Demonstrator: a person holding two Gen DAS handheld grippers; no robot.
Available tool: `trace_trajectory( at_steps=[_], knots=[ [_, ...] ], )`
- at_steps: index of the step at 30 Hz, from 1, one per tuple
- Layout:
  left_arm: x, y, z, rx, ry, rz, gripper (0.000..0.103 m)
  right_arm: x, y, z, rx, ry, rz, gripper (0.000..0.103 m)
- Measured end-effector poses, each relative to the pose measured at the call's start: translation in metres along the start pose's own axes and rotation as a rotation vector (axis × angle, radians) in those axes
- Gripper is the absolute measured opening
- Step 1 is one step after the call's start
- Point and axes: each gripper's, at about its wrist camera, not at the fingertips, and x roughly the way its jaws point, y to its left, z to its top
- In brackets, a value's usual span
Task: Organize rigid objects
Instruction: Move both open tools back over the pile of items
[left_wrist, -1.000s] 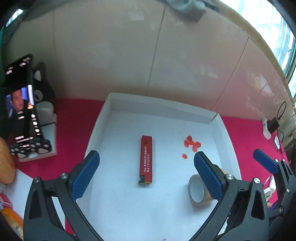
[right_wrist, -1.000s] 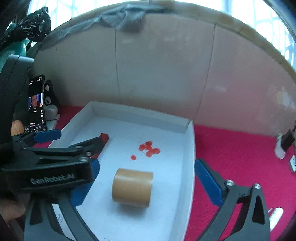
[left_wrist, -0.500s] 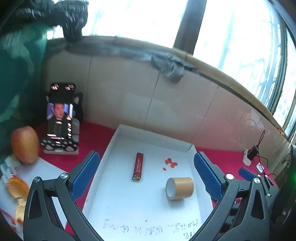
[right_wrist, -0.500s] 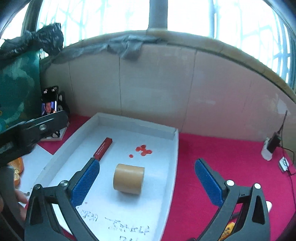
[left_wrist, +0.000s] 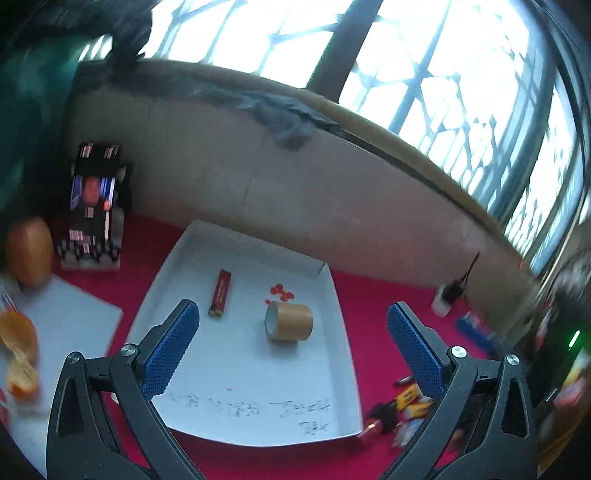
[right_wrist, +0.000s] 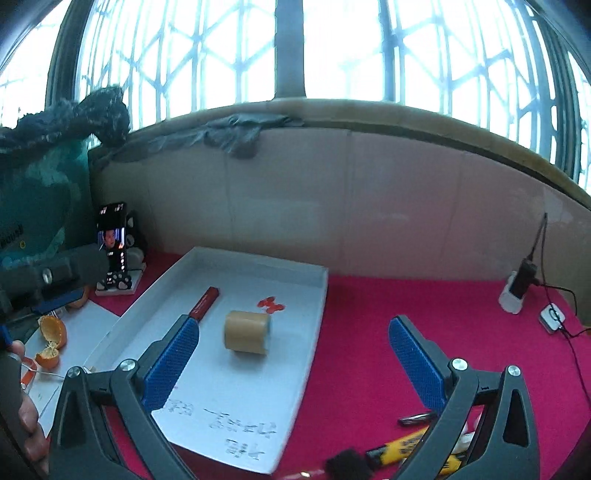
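Observation:
A white tray (left_wrist: 332, 295) (right_wrist: 317, 295) lies on the red cloth. In it lie a red lighter (left_wrist: 221, 292) (right_wrist: 204, 302) and a roll of brown tape (left_wrist: 289, 321) (right_wrist: 247, 332) on its side. My left gripper (left_wrist: 291, 343) is open and empty, raised above the tray's near half. My right gripper (right_wrist: 293, 350) is open and empty, raised over the tray's right edge. Small loose items, one yellow (right_wrist: 399, 448) (left_wrist: 408, 400), lie on the cloth right of the tray's near corner.
A phone on a stand (left_wrist: 92, 206) (right_wrist: 112, 243) stands far left by the wall. Orange peel (right_wrist: 51, 332) and white paper (left_wrist: 62, 317) lie left of the tray. A charger and cable (right_wrist: 517, 288) sit at the far right. A tiled wall runs behind.
Both grippers have pulled back and up from the tray, so the objects look smaller. The tape and lighter have stayed in place. Both grippers stay open.

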Motion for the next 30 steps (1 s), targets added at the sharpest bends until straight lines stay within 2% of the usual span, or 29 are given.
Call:
trace_trajectory(
  at_steps=[2, 5, 14, 16, 21, 24, 26, 28, 30],
  knots=[
    [-0.001, -0.02, -0.005, 0.086, 0.0, 0.018, 0.103, -0.01, -0.019, 0.001, 0.036, -0.017, -0.022, 0.103],
    [0.003, -0.047, -0.017, 0.173, 0.033, -0.03, 0.103, -0.025, -0.053, -0.001, 0.099, -0.038, -0.066, 0.103],
    [0.039, -0.109, -0.083, 0.349, 0.247, -0.274, 0.103, -0.046, -0.136, -0.028, 0.256, -0.023, -0.192, 0.103],
    [0.046, -0.119, -0.097, 0.367, 0.292, -0.302, 0.103, -0.046, -0.15, -0.037, 0.282, -0.005, -0.219, 0.103],
    [0.057, -0.14, -0.127, 0.448, 0.368, -0.335, 0.103, -0.049, -0.182, -0.064, 0.348, 0.044, -0.27, 0.103],
    [0.059, -0.131, -0.128, 0.451, 0.377, -0.358, 0.103, -0.05, -0.192, -0.076, 0.369, 0.066, -0.265, 0.103],
    [0.062, -0.124, -0.128, 0.452, 0.385, -0.345, 0.103, -0.05, -0.198, -0.082, 0.378, 0.073, -0.27, 0.103],
    [0.067, -0.123, -0.126, 0.486, 0.384, -0.332, 0.098, -0.048, -0.203, -0.085, 0.395, 0.078, -0.265, 0.103],
    [0.072, -0.128, -0.126, 0.545, 0.392, -0.352, 0.097, -0.047, -0.206, -0.088, 0.416, 0.081, -0.25, 0.103]
  ],
)
